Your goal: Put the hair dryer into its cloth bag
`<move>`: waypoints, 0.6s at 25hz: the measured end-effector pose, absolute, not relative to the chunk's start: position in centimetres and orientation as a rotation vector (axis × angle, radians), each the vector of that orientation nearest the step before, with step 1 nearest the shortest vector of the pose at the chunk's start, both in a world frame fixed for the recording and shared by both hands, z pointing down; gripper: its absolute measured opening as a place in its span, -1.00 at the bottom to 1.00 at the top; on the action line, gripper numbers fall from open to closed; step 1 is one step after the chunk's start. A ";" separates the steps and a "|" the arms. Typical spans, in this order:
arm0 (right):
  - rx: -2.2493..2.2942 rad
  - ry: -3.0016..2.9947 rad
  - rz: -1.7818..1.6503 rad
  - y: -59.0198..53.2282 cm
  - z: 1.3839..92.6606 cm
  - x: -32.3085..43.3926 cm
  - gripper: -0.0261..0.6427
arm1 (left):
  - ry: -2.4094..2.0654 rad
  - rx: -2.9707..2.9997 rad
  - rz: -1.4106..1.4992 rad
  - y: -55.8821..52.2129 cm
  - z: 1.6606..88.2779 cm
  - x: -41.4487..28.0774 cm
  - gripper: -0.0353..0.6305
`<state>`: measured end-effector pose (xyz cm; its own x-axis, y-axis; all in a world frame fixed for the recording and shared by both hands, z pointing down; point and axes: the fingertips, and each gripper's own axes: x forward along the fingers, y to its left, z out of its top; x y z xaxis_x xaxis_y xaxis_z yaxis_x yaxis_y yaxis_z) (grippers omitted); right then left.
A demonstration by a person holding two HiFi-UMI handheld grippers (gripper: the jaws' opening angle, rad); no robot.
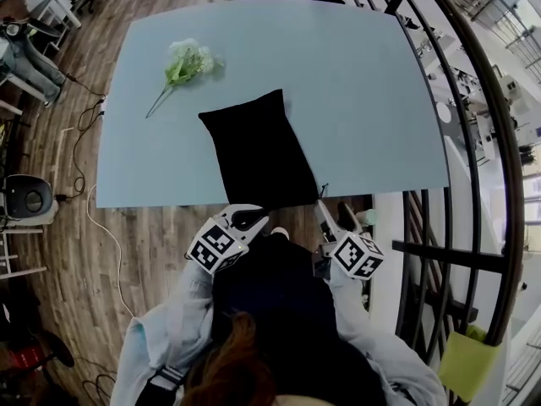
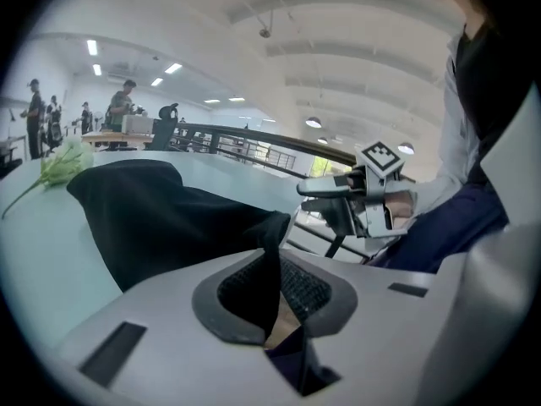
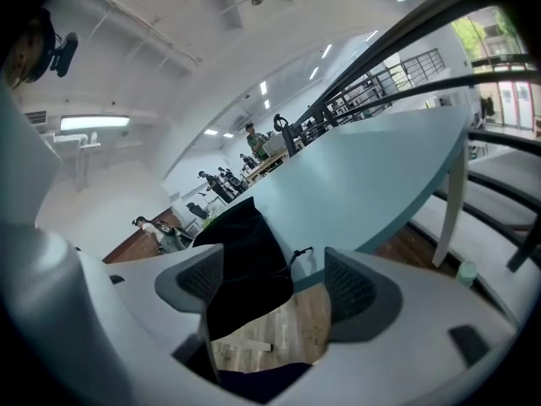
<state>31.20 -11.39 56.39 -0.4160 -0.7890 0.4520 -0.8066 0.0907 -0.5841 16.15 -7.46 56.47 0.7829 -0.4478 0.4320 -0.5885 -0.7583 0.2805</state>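
Pads of the left gripper (image 2: 275,293) pinch the hem of the bag (image 1: 258,150); the right gripper (image 3: 270,293) has its jaws apart, cloth loose between. Both point a little down (elbows tucked). The bag lies at the near edge of the table (image 1: 363,83); only the head view shows it whole.

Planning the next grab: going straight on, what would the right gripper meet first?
The right gripper would likely meet the cloth bag overhanging the table edge; depth is unclear.
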 end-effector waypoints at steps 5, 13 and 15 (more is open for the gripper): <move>1.582 -2.384 1.282 -12.0 55.6 30.0 0.35 | -0.581 2.461 0.244 -5.7 54.1 17.3 -0.10; 1.178 -2.642 1.180 -12.4 52.3 25.0 0.40 | -0.756 2.548 0.037 -7.1 46.6 14.2 -0.10; 1.137 -2.681 1.117 -13.0 51.3 24.2 0.35 | -0.855 2.555 -0.036 -8.4 44.7 12.7 -0.11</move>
